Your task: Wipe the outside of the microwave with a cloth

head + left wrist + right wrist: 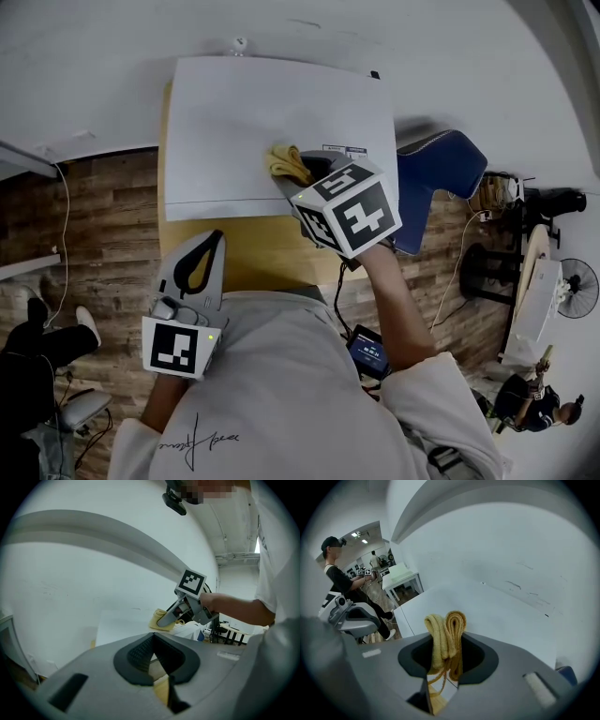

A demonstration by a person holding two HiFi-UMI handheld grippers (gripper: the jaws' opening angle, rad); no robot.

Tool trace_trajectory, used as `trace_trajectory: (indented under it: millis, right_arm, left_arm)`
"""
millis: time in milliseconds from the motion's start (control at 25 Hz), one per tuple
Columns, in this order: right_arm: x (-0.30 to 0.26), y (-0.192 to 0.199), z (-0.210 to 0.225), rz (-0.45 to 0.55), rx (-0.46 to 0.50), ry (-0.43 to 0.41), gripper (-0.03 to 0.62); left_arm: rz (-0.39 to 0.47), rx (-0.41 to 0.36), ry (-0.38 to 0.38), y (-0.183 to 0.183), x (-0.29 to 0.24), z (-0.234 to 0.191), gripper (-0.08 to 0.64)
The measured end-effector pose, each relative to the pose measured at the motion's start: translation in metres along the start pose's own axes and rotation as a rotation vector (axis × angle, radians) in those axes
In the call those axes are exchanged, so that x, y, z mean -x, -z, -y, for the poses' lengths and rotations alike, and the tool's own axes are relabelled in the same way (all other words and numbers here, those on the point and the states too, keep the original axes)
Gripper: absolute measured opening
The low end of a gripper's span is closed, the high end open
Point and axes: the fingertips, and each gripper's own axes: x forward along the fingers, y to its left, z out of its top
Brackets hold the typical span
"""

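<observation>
The white microwave [244,131] stands on a wooden stand, and I look down on its flat top. My right gripper [298,174] is shut on a bunched yellow cloth [284,160] that rests on the top near its front right part. In the right gripper view the cloth [446,630] is pinched between the jaws, above the microwave top [501,616]. My left gripper [215,240] hovers in front of the microwave over the stand, jaws together and holding nothing. The left gripper view shows the right gripper [165,620] pressing the cloth [157,619] on the top.
The wooden stand [258,258] juts out in front of the microwave. A blue chair [438,173] is to the right, with a fan [577,286] and a seated person [532,403] beyond. A white wall lies behind. A white table [401,578] and other people stand off left.
</observation>
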Motion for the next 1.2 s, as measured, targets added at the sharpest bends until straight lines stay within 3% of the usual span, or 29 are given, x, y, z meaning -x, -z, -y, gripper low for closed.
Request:
trace_trajectory:
  millis: [640, 1000, 1200]
  right_arm:
    - [-0.039, -0.043, -0.069, 0.021, 0.151, -0.106, 0.123]
    - [-0.060, -0.075, -0.124, 0.071, 0.207, -0.247, 0.123]
    - [-0.062, -0.087, -0.150, 0.098, 0.180, -0.392, 0.123]
  left_arm:
    - [0.010, 0.013, -0.035, 0.009, 0.012, -0.014, -0.005]
    - [0.012, 0.022, -0.075, 0.006, 0.020, -0.025, -0.005]
    - [0.002, 0.036, -0.089, 0.006, 0.022, -0.028, -0.005]
